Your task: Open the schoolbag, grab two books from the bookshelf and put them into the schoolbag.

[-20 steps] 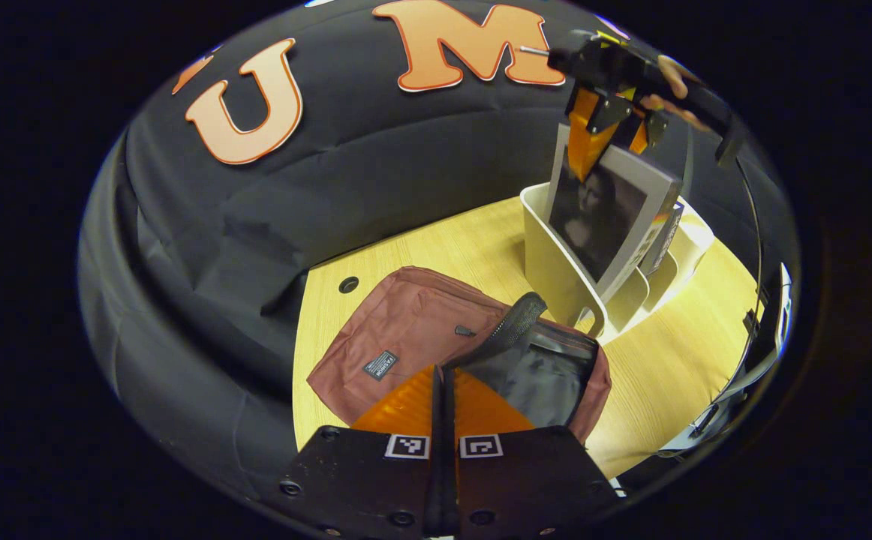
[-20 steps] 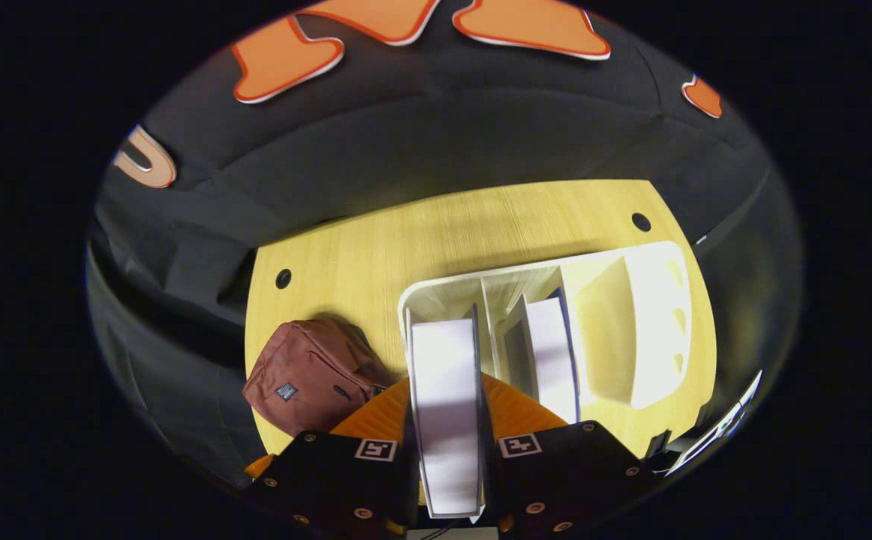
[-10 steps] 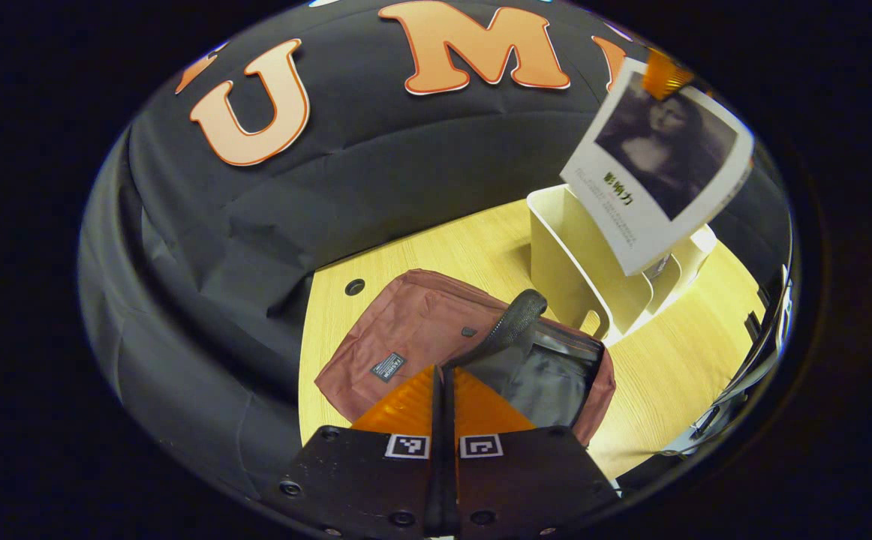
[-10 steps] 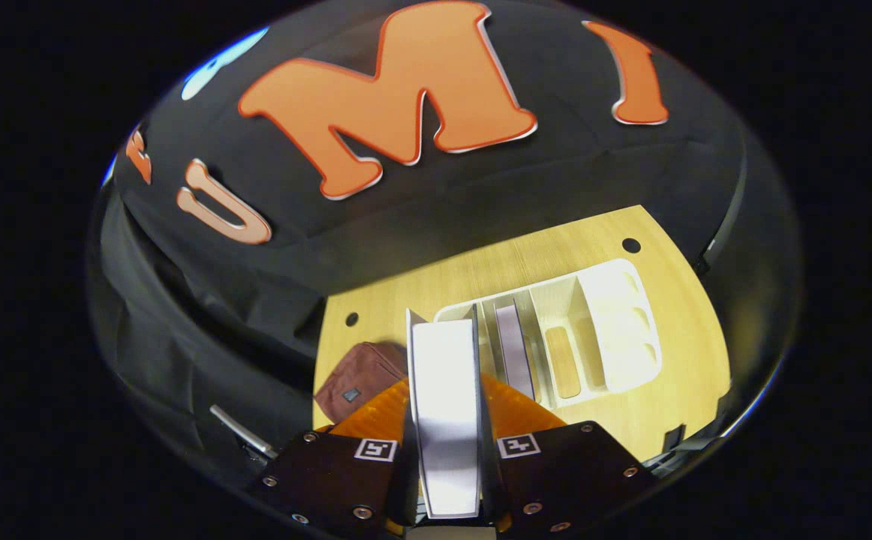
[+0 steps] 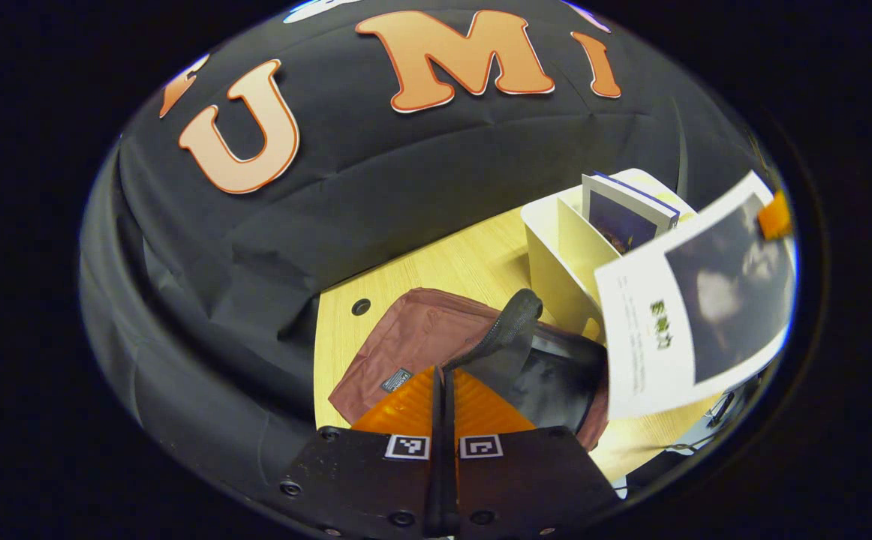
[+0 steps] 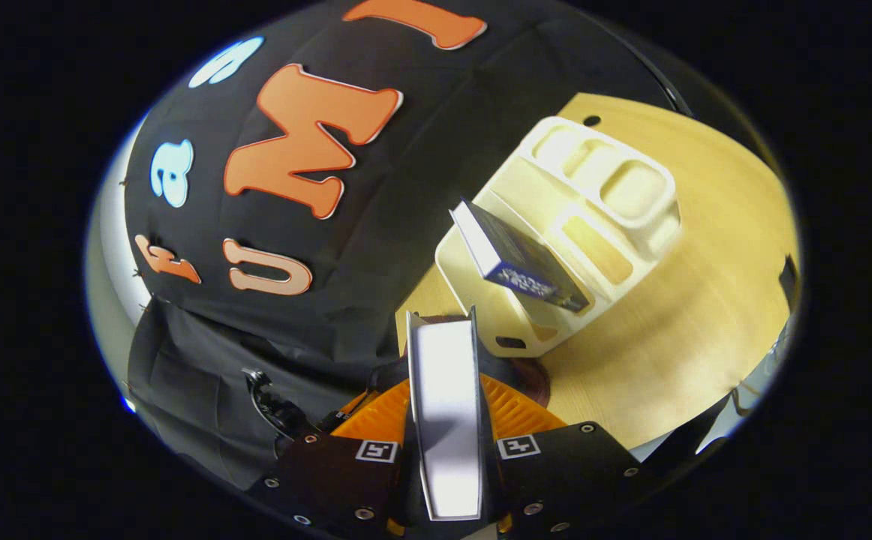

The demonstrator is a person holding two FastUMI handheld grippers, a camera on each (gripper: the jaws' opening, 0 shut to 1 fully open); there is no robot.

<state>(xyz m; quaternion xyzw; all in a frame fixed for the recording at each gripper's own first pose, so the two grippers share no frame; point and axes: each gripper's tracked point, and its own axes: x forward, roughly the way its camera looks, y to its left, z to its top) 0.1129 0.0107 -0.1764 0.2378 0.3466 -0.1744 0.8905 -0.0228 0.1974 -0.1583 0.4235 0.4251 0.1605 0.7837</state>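
The dark red schoolbag [image 5: 421, 337] lies on the wooden table with its mouth [image 5: 548, 382] gaping, showing black lining. My left gripper [image 5: 443, 373] is shut on the bag's raised flap edge, by the black handle [image 5: 509, 324]. A white book with a dark portrait cover [image 5: 695, 307] hangs tilted just right of the bag's mouth. In the right gripper view the same book [image 6: 443, 405] shows edge-on, with my right gripper [image 6: 443, 379] shut on it. A second, dark blue book [image 6: 518, 262] leans in the cream bookshelf [image 6: 593, 187].
The cream bookshelf [image 5: 556, 247] stands right behind the bag, its other slots empty. The table [image 6: 676, 337] has round cable holes [image 5: 361, 306] near the back edge. The black cloth wall closes the far side and the left.
My right gripper has lifted the portrait book out of the bookshelf, then swung it down and over toward the bag's mouth. The left gripper has kept hold of the bag's flap.
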